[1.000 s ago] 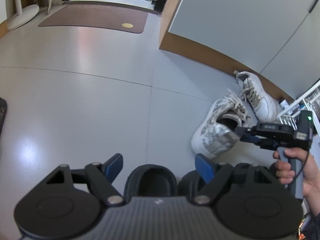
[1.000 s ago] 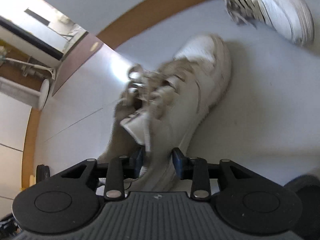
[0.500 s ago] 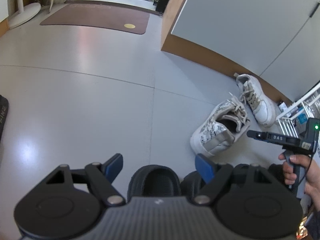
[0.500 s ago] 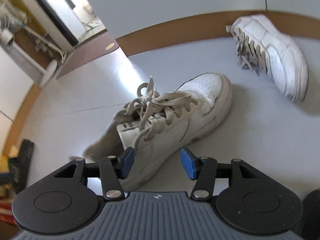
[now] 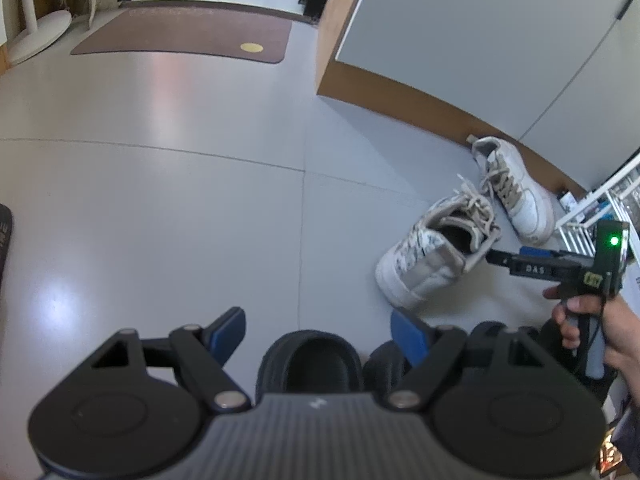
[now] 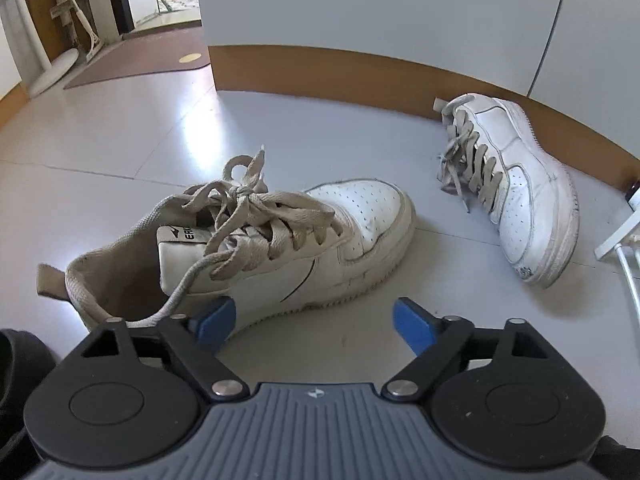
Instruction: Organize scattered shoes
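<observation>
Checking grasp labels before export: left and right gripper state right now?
Left gripper: open, holding nothing, above the black slippers.
Right gripper: open, holding nothing, beside the near white sneaker.

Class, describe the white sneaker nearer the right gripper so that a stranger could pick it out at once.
Start at the brown skirting under the grey wall. Two white sneakers lie on the floor before it. Yours is the nearer sneaker, upright by the right gripper; the far sneaker, by the skirting, is tipped on its side.

Light: we note bright daylight, both views.
Glare: white patch on floor [image 5: 56, 292].
Shadows: soft, under nearer sneaker [image 6: 280, 248].
Distortion: fisheye bending, dark corners.
Focus: sharp.
</observation>
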A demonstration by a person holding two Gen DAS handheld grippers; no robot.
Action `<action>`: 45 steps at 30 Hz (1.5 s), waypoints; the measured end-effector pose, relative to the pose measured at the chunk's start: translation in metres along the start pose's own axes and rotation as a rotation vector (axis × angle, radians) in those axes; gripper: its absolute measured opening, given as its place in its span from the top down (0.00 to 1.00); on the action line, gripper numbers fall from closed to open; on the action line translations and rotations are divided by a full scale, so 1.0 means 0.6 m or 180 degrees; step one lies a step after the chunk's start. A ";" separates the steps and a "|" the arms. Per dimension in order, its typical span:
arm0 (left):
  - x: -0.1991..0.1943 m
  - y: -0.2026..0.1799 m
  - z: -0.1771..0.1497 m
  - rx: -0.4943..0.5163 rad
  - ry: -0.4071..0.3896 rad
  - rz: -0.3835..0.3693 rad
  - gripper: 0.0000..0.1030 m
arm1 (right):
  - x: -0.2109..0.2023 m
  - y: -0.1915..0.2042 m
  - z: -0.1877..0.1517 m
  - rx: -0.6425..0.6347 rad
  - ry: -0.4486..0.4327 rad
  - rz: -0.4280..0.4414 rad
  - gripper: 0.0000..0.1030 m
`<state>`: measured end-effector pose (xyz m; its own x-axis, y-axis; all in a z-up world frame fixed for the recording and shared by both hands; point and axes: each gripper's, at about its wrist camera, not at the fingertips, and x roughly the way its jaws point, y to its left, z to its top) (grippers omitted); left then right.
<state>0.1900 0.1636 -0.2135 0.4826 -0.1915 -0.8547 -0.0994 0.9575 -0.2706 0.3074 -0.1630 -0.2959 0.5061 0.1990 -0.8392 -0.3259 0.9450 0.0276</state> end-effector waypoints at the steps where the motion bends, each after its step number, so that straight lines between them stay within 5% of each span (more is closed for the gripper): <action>1: 0.001 0.002 -0.001 -0.0014 0.0005 0.0013 0.20 | 0.001 0.001 -0.002 0.0040 0.0012 0.0027 0.13; 16: -0.002 0.012 -0.014 -0.0006 0.0088 0.0057 0.20 | 0.008 0.059 0.003 -0.0460 -0.0188 0.0097 0.14; 21: 0.000 0.007 -0.018 0.0022 0.0138 0.0033 0.20 | 0.014 0.065 -0.007 -0.0524 -0.0198 0.0032 0.44; 23: 0.003 0.004 -0.021 0.0038 0.0172 0.0024 0.20 | 0.011 0.065 -0.006 -0.0509 -0.0205 -0.0001 0.64; 29: 0.010 -0.005 -0.025 0.0083 0.0213 0.0014 0.20 | 0.009 0.055 0.005 -0.0334 -0.0152 0.0218 0.83; 31: 0.008 -0.005 -0.024 0.0084 0.0210 0.0008 0.20 | 0.007 0.049 0.006 -0.0279 -0.0141 0.0319 0.80; 33: 0.010 -0.005 -0.023 0.0080 0.0205 0.0011 0.20 | 0.006 0.041 0.005 -0.0235 -0.0138 0.0385 0.54; 35: 0.012 -0.002 -0.022 0.0068 0.0204 0.0015 0.20 | 0.013 0.039 0.006 -0.0265 -0.0118 0.0380 0.12; 45: 0.012 0.010 -0.021 0.0036 0.0196 0.0062 0.20 | 0.045 0.034 0.012 -0.0413 -0.0017 0.0356 0.08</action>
<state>0.1819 0.1650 -0.2269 0.4261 -0.1852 -0.8855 -0.0983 0.9635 -0.2488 0.3200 -0.1367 -0.3143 0.4650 0.3028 -0.8319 -0.4806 0.8755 0.0500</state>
